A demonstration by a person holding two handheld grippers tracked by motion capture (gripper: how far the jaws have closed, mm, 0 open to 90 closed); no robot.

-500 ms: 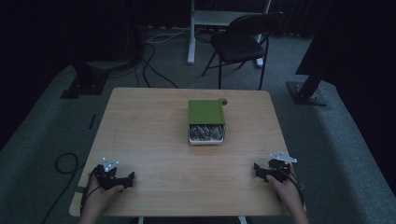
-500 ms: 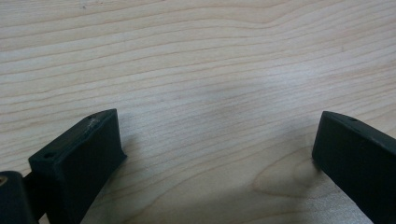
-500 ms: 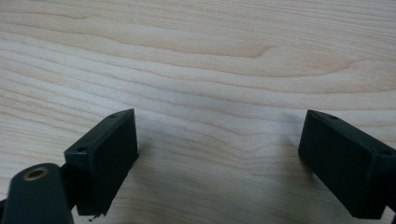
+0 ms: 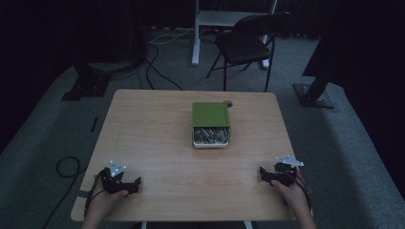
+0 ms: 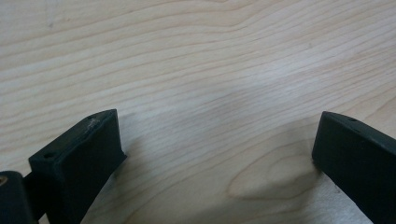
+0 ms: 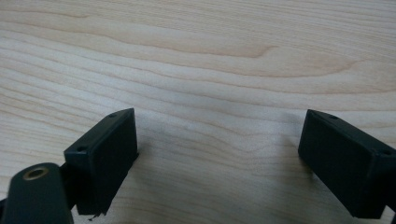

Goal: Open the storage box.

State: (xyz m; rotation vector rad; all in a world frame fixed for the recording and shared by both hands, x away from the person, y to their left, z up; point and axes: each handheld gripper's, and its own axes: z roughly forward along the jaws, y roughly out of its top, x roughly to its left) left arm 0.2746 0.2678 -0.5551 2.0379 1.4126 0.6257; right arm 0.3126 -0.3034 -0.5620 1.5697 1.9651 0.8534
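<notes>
A green box (image 4: 210, 114) lies at the middle of the wooden table (image 4: 157, 138), its metal tray (image 4: 210, 136) slid out toward me and filled with small silvery pieces. My left gripper (image 4: 136, 182) rests near the front left corner, held by a hand. My right gripper (image 4: 262, 172) rests near the front right edge, also in a hand. In the left gripper view the left gripper (image 5: 217, 154) has its jaws wide apart over bare wood. The right gripper (image 6: 219, 154) in its own view stands open the same way, nothing between the jaws.
A dark folding chair (image 4: 248, 45) and a white desk leg (image 4: 196, 33) stand on the carpet beyond the table. Stand bases (image 4: 83, 83) sit at far left and far right (image 4: 313, 95), with cables (image 4: 67, 167) on the floor.
</notes>
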